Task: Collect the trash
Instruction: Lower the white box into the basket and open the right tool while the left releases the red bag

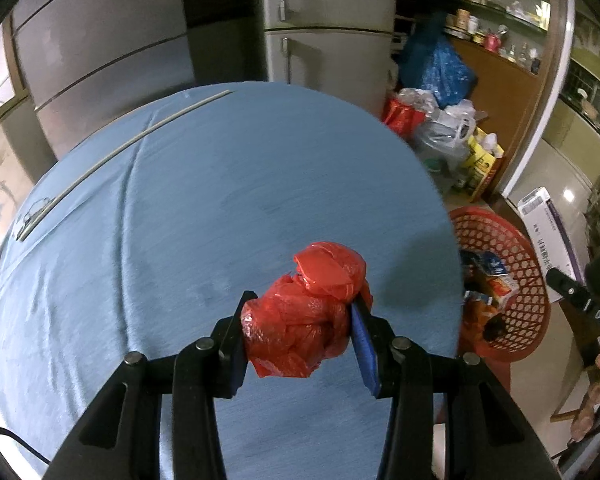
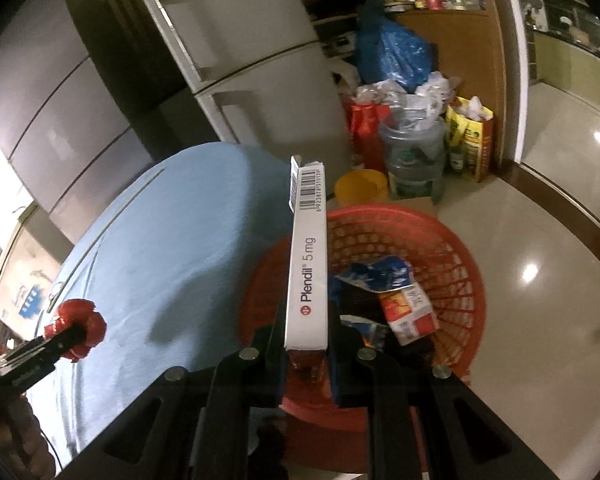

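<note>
Blue tablecloth (image 1: 220,200) below; left gripper (image 1: 300,320) fingers pinching red bag (image 1: 312,312); right gripper (image 2: 306,320) fingers pinching medicine box (image 2: 306,264) over basket (image 2: 452,248).

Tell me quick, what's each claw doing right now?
Left gripper: shut on the red plastic bag, above the table.
Right gripper: shut on the white box, over the red basket.

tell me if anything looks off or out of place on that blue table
One thing: a thin pale rod lies slantwise across the blue tablecloth, which is creased beside it. Otherwise the left hand-held gripper grips a crumpled red bag, and the right hand-held gripper holds a Plendil box above the red basket.
</note>
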Tool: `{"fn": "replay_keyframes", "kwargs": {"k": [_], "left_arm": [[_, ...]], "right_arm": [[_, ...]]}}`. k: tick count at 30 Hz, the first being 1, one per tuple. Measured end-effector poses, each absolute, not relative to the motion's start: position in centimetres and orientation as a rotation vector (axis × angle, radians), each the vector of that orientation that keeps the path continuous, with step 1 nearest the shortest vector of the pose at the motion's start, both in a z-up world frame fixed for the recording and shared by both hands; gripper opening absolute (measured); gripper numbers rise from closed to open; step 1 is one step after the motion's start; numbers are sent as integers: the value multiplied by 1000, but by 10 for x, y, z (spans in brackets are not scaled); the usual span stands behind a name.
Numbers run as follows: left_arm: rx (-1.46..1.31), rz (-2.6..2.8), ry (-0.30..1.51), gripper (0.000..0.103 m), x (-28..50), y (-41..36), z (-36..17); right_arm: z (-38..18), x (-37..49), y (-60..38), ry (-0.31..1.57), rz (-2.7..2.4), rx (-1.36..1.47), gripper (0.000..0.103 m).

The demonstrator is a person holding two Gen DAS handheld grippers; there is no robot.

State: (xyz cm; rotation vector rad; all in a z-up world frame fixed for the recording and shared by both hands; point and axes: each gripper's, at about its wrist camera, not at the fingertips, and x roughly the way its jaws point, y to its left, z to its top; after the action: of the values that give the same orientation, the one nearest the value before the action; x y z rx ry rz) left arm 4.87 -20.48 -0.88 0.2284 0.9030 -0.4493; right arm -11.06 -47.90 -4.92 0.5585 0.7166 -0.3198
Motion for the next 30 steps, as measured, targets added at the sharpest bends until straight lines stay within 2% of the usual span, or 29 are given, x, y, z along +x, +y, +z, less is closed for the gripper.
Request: {"fn": "replay_keyframes", "kwargs": {"k": [12,30], "left_arm": [[287,-601,872,46,32,-274,0],[341,-686,872,46,22,-326,-3]], "right_arm": [[-68,-123,-512,736,-392,592,17],[-101,-106,-541,810,-391,615,19]]}}
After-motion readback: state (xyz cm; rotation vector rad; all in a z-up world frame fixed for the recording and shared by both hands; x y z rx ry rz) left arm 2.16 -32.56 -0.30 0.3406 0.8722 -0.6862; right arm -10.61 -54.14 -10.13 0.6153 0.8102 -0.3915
